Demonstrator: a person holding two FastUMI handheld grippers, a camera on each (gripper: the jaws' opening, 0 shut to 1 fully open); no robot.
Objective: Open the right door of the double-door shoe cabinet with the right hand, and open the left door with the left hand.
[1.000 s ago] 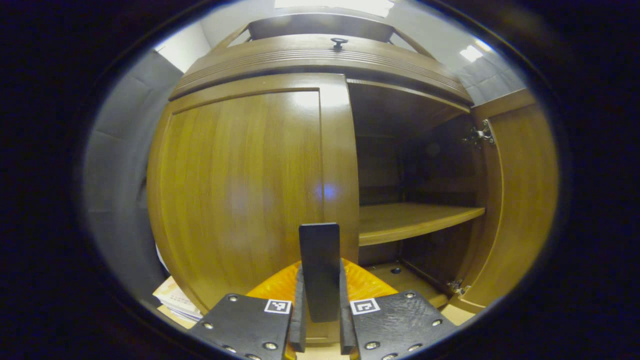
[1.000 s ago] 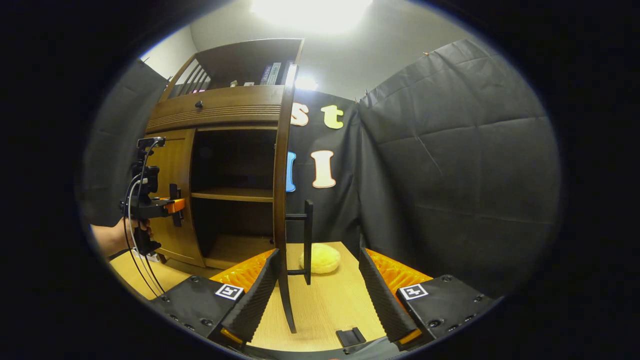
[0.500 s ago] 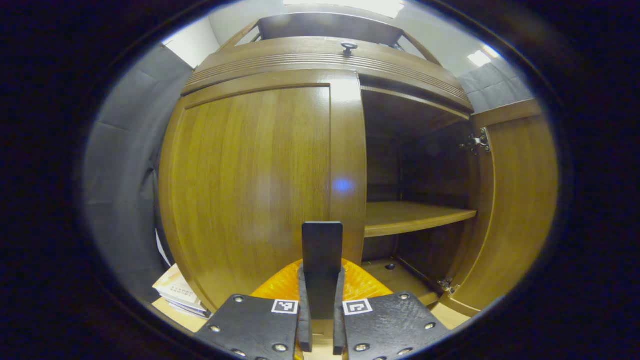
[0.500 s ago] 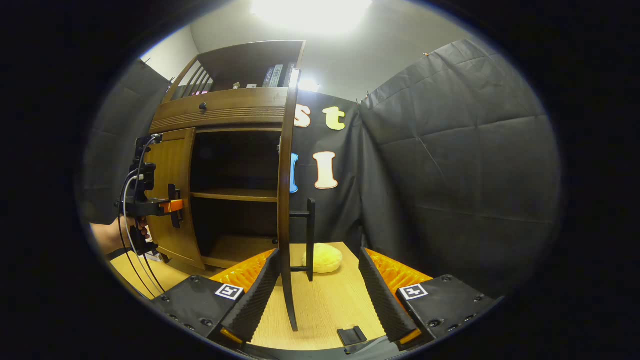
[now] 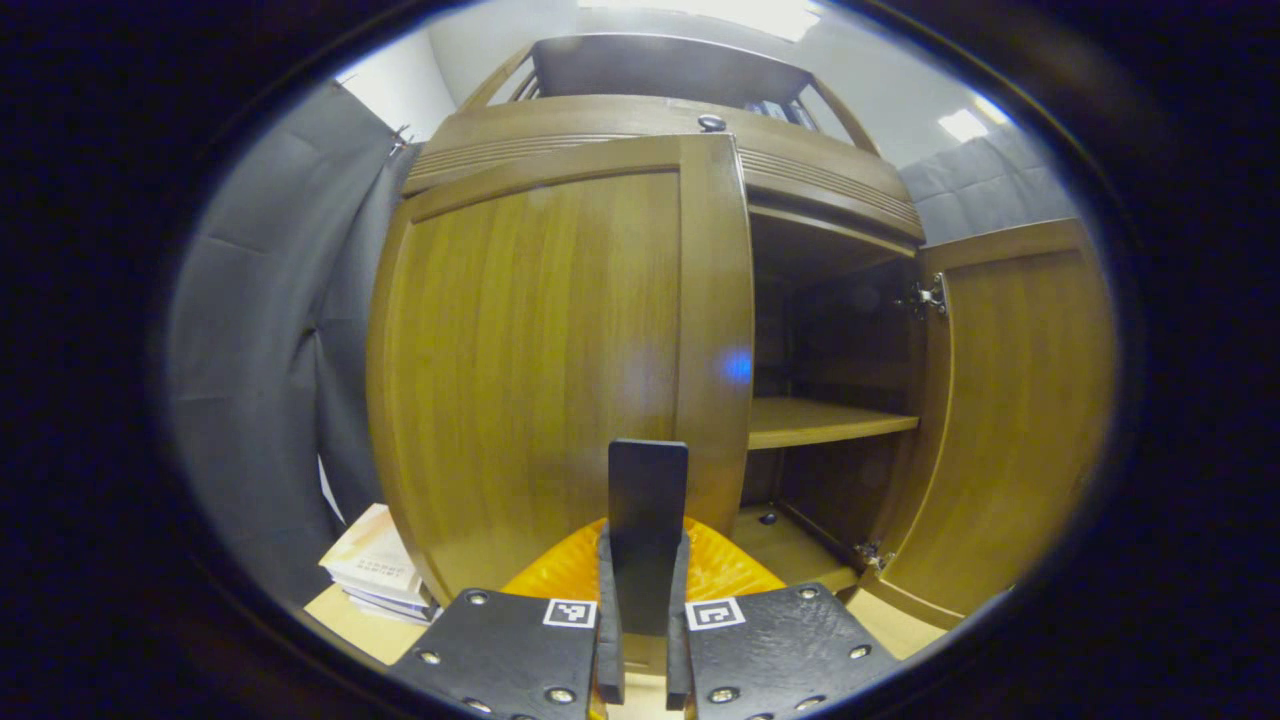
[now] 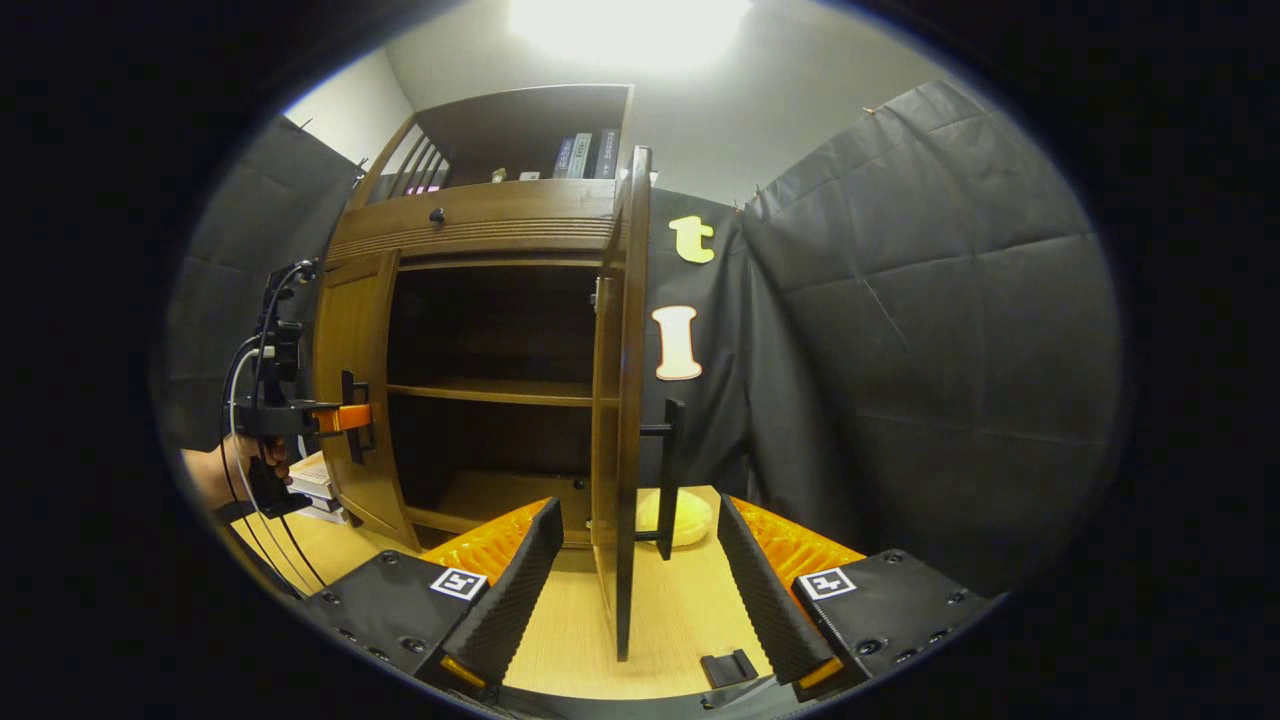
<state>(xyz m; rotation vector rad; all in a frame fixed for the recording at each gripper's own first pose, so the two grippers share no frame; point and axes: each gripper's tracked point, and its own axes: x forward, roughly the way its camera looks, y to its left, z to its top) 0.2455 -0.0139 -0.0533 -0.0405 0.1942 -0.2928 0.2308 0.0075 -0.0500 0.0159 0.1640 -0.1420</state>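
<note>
While the left hand-held gripper (image 5: pixel 640 610) pinches the dark handle (image 5: pixel 647 520) of the left door (image 5: pixel 540 360), that door stands slightly ajar. Spread wide, the right hand-held gripper (image 6: pixel 635 590) straddles the edge of the open right door (image 6: pixel 622 420) without touching it, above the bench (image 6: pixel 680 620).

Right door (image 6: pixel 622 400) open, left door (image 5: pixel 560 360) ajar
</note>
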